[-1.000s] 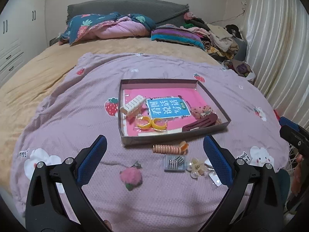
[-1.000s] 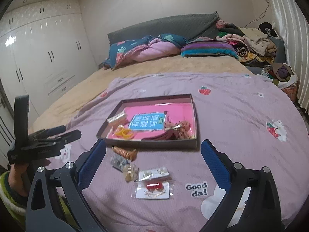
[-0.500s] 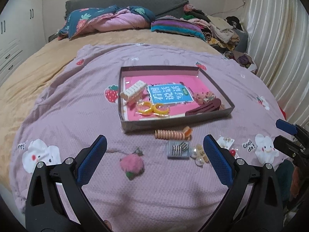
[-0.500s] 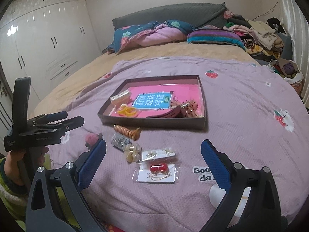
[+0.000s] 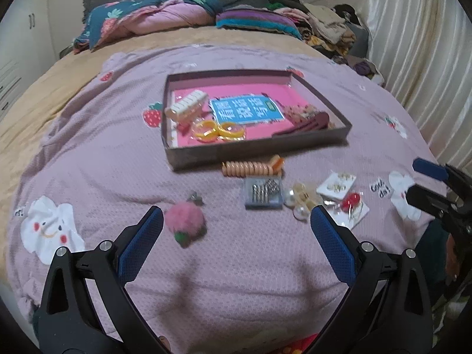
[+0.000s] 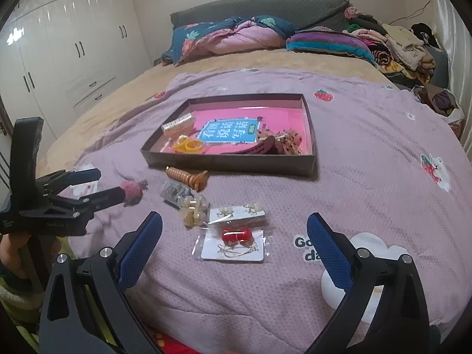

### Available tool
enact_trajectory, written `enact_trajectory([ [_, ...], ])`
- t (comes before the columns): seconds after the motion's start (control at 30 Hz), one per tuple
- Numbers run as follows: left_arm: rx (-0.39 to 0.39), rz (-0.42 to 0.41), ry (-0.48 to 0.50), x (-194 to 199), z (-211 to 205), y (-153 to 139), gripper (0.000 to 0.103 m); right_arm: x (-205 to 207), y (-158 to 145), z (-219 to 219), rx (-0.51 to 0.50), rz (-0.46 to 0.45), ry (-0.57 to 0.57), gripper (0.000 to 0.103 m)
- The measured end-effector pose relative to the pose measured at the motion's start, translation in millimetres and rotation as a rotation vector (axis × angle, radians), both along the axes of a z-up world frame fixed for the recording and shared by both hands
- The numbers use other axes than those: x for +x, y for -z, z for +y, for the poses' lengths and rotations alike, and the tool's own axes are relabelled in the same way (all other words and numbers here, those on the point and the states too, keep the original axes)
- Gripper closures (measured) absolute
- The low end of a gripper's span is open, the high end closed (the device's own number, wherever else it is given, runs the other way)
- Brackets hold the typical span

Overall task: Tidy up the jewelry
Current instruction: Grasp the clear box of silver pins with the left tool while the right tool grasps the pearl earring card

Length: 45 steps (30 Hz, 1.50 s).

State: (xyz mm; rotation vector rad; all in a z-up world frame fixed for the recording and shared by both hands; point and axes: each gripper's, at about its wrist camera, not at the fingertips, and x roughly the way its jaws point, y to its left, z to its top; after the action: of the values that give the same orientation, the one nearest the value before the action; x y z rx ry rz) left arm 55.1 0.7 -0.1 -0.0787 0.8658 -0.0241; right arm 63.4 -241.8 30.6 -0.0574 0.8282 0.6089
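A shallow brown box (image 5: 259, 144) (image 6: 230, 163) with a pink lining holds hair clips and yellow rings on the purple blanket. In front of it lie an orange spiral hair tie (image 5: 250, 167) (image 6: 187, 177), a clear packet of small metal clips (image 5: 263, 193), a pearl clip (image 5: 301, 199), a card of gold earrings (image 6: 237, 212) and a card with red earrings (image 6: 234, 243). A pink pompom (image 5: 185, 224) lies at the left. My left gripper (image 5: 236, 230) is open just short of the pompom. My right gripper (image 6: 234, 236) is open over the red earring card.
Pillows and a folded quilt (image 6: 236, 37) lie at the head of the bed. A pile of clothes (image 6: 398, 50) sits at the far right. White wardrobes (image 6: 59, 47) stand on the left, curtains (image 5: 427, 44) on the right.
Both grippers have moved forward and down toward the loose items in front of the box. Both stay open.
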Motion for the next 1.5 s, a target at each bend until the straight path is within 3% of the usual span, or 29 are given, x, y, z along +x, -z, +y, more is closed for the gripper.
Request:
enact_trajectory([
  [0.33, 0.009, 0.079, 0.073, 1.4, -20.4, 32.4, 0.01, 15.8, 34.0, 10.0, -0.09, 0.048, -0.014, 0.005],
  [0.67, -0.003, 0.122, 0.067, 15.0, -19.8, 50.8, 0.033, 44.7, 65.0, 33.7, -0.115, 0.128, -0.07, 0.005],
  [1.0, -0.005, 0.123, 0.059, 36.1, -22.1, 55.3, 0.039, 62.1, 75.4, 47.9, -0.121, 0.119, -0.083, 0.006],
  [1.1, -0.001, 0.119, 0.062, 42.6, -24.9, 55.4, 0.04, 64.8, 77.9, 50.8, -0.123, 0.128, -0.096, 0.02],
  [1.23, -0.007, 0.119, 0.059, 49.3, -26.0, 56.5, 0.042, 64.7, 81.6, 51.5, -0.135, 0.123, -0.096, 0.029],
  [1.5, -0.025, 0.111, 0.06, 61.1, -28.8, 55.1, 0.048, 70.3, 78.8, 33.2, -0.094, 0.12, -0.037, 0.034],
])
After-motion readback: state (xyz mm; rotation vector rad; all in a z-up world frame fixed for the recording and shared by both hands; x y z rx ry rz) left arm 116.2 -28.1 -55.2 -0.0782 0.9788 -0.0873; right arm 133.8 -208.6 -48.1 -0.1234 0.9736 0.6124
